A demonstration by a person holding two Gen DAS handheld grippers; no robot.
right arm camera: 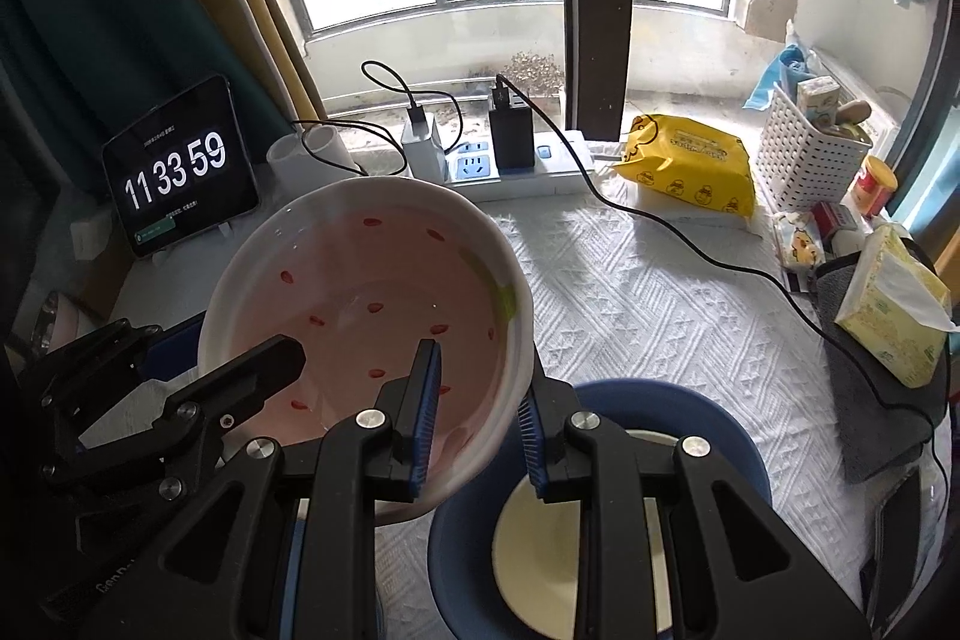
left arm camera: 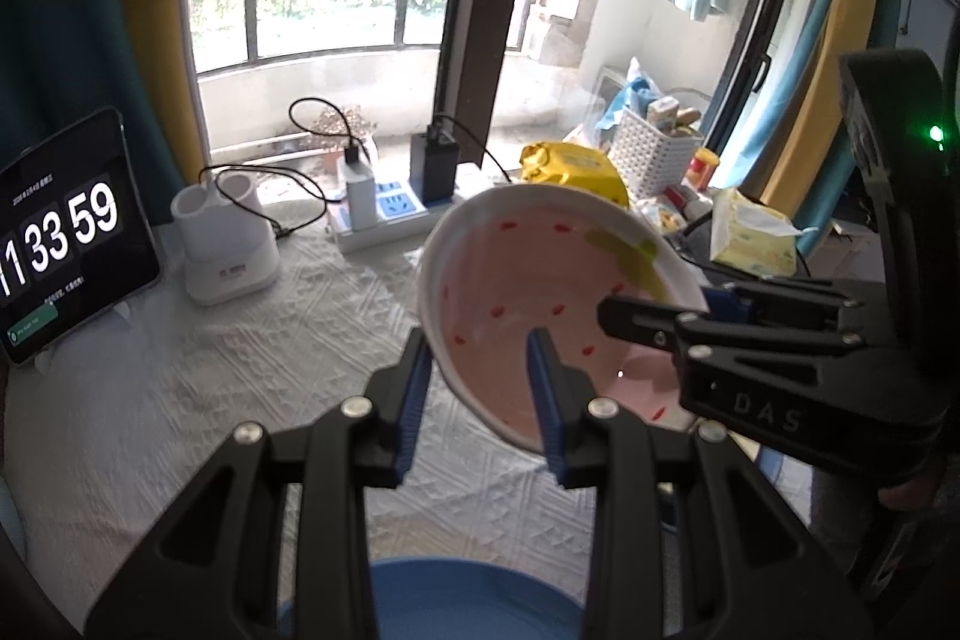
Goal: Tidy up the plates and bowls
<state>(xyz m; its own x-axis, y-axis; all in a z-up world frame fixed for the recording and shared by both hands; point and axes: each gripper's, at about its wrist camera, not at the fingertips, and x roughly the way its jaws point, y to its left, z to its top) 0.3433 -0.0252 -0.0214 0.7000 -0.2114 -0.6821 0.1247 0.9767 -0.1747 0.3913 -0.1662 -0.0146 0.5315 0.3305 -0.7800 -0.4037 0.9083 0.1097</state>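
A white bowl (left arm camera: 528, 280) with a pink inside and red specks hangs tilted above the table. Both grippers hold it by the rim. My left gripper (left arm camera: 478, 340) is shut on the bowl's near-left wall, one pad inside and one outside. My right gripper (right arm camera: 480, 376) is shut on the opposite side of the bowl (right arm camera: 372, 280) in the same way. Each gripper shows in the other's view, the right gripper (left arm camera: 660, 301) and the left gripper (right arm camera: 222, 346). Below sits a blue bowl (right arm camera: 738, 460) with a cream plate (right arm camera: 540, 550) inside it.
A white textured cloth (right arm camera: 648, 304) covers the table. At the back stand a tablet clock (right arm camera: 180, 166), a white holder (left arm camera: 228, 244), a power strip (right arm camera: 528, 160) with chargers and a cable, a yellow pack (right arm camera: 690, 166), a white basket (right arm camera: 804, 154) and a tissue box (right arm camera: 894, 316).
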